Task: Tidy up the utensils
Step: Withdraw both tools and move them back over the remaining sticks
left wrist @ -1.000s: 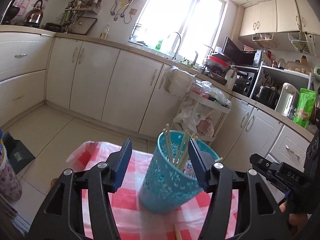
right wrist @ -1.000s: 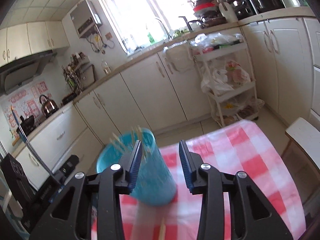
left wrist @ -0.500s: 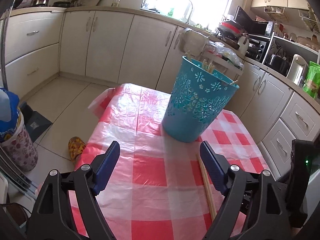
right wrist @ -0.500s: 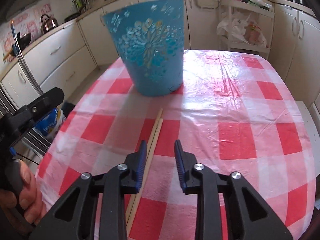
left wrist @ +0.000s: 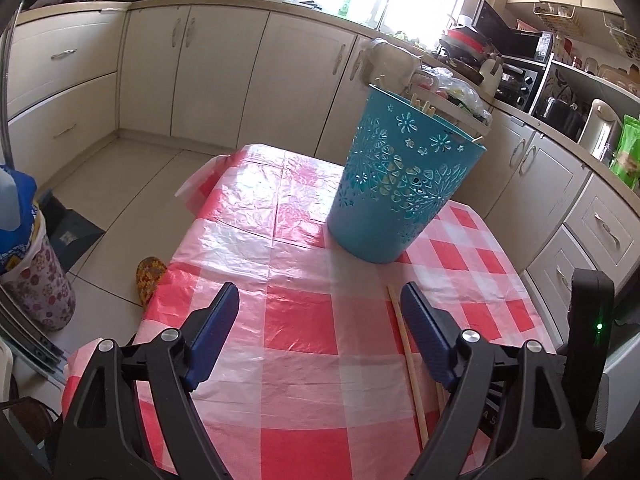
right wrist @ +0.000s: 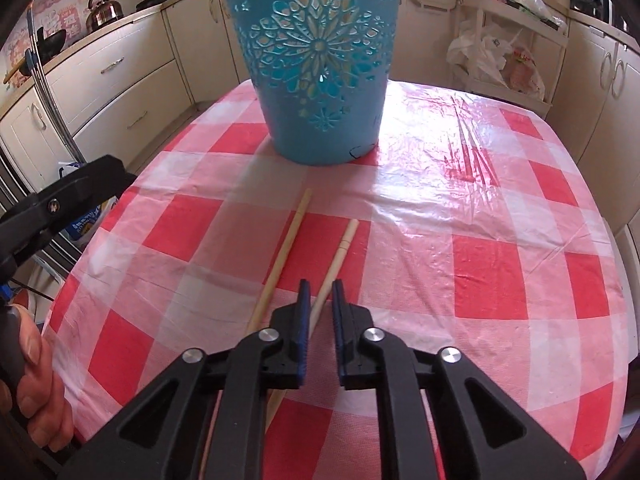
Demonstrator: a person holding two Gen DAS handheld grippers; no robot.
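Note:
A blue cut-out basket (left wrist: 400, 184) (right wrist: 320, 60) stands on the red-checked tablecloth (left wrist: 304, 320) (right wrist: 480, 240), with several chopsticks (left wrist: 424, 106) sticking up in it. Two loose wooden chopsticks lie in front of it. My right gripper (right wrist: 321, 286) is shut on the right chopstick (right wrist: 342, 244), whose far end has swung away from the left chopstick (right wrist: 286, 244). My left gripper (left wrist: 320, 296) hangs open over the cloth with nothing between its fingers. One loose chopstick (left wrist: 408, 356) runs just inside its right finger (left wrist: 424, 328).
The table's edges fall away to a tiled floor (left wrist: 120, 168) on the left. Cream kitchen cabinets (left wrist: 224, 68) line the walls. A white trolley with bags (right wrist: 508, 60) stands behind the table. A flowered bin (left wrist: 36, 288) sits on the floor at the left. A hand (right wrist: 36, 380) holds the left gripper's handle.
Both grippers dropped from level with the basket's rim to just over the tablecloth. The left jaws widened. The right jaws closed on one chopstick, which swung away from the other.

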